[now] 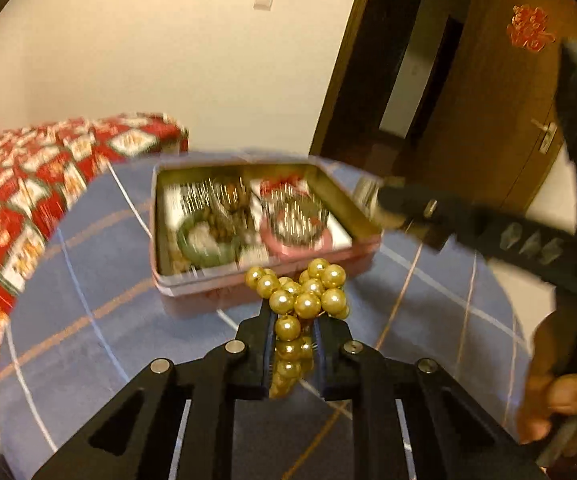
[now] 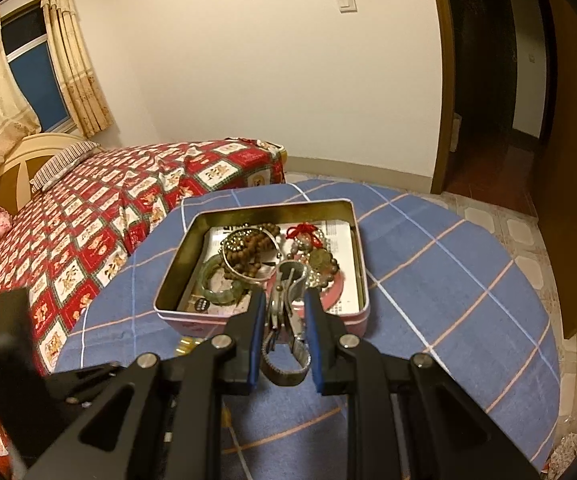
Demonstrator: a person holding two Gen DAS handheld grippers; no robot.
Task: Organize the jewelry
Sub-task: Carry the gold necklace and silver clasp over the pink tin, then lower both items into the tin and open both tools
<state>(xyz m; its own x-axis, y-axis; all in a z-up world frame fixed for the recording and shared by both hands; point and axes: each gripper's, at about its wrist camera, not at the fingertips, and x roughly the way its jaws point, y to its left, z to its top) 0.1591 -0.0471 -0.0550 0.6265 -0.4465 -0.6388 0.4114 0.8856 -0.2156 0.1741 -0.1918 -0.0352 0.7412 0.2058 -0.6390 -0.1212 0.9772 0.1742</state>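
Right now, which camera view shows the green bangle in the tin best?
The right wrist view shows the green bangle best: it lies sharp in the tin's near left corner, beside the brown beads. In the left wrist view the same bangle is only a blurred green ring.

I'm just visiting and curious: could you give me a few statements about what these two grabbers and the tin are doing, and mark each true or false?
1. The left gripper is clamped on a gold bead necklace. True.
2. The right gripper is empty. False: it grips a silver watch.
3. The pink tin is closed. False: it is open, with jewelry inside.
4. A green bangle lies in the tin. True.
5. The tin sits on the bed. False: on a blue checked cloth.
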